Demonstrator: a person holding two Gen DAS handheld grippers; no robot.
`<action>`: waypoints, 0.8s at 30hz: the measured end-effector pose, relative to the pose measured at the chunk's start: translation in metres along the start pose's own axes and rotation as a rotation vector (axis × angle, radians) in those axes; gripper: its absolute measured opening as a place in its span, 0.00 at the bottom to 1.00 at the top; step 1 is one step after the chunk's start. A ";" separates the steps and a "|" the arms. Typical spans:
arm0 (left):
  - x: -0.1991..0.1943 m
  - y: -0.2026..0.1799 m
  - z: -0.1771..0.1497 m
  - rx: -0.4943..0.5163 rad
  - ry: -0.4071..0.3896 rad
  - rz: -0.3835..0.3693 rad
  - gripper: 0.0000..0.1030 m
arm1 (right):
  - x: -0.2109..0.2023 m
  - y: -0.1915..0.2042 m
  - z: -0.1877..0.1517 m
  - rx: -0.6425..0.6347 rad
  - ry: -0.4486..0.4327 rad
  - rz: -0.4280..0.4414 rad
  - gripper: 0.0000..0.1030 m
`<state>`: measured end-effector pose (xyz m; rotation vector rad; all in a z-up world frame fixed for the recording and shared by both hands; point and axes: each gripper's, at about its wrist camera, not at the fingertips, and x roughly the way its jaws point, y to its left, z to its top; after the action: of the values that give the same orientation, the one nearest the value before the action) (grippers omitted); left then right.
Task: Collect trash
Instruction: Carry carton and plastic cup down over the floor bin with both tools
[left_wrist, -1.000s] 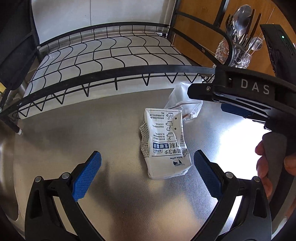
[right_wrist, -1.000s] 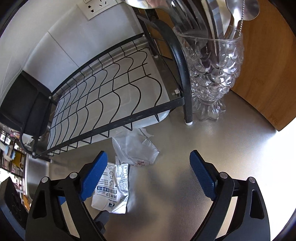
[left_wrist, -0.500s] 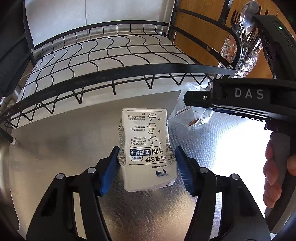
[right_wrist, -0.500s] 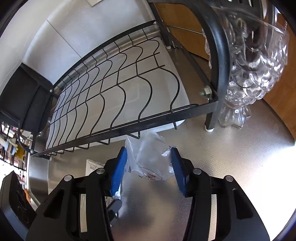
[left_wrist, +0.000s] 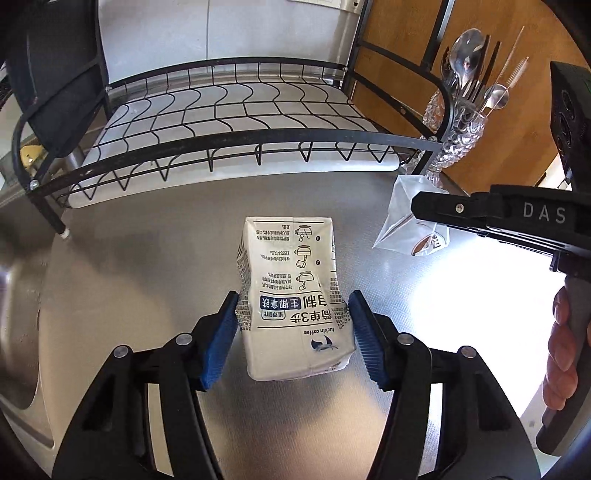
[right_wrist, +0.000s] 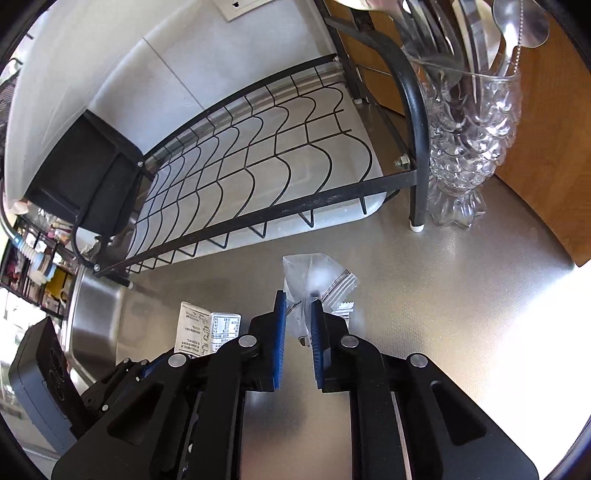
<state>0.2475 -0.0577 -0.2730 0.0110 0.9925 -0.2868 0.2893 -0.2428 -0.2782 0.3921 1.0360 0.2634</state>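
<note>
**Both grabs landed**

Left gripper (left_wrist: 293, 321) closed from wide open, now clamped on the white carton (left_wrist: 295, 295). Right gripper (right_wrist: 295, 314) has just been closing, pinching the clear wrapper (right_wrist: 314, 277). Both look lifted off the steel counter (left_wrist: 147, 240); bin next.

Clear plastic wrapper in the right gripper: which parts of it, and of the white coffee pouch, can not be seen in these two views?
- Clear plastic wrapper: its lower part, hidden between the pads in the right wrist view; the right gripper covers part in the left wrist view.
- White coffee pouch: mostly hidden behind the left gripper in the right wrist view; its underside faces away in both.
</note>
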 end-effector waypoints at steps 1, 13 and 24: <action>-0.007 -0.002 -0.004 -0.006 -0.007 0.005 0.55 | -0.006 0.002 -0.004 -0.005 -0.004 0.004 0.13; -0.103 -0.033 -0.084 -0.044 -0.088 0.079 0.55 | -0.081 0.020 -0.073 -0.072 -0.023 0.052 0.13; -0.160 -0.045 -0.196 -0.081 -0.073 0.110 0.55 | -0.142 0.030 -0.182 -0.117 -0.022 0.087 0.13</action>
<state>-0.0067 -0.0369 -0.2431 -0.0186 0.9272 -0.1449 0.0608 -0.2369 -0.2366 0.3342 0.9776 0.3951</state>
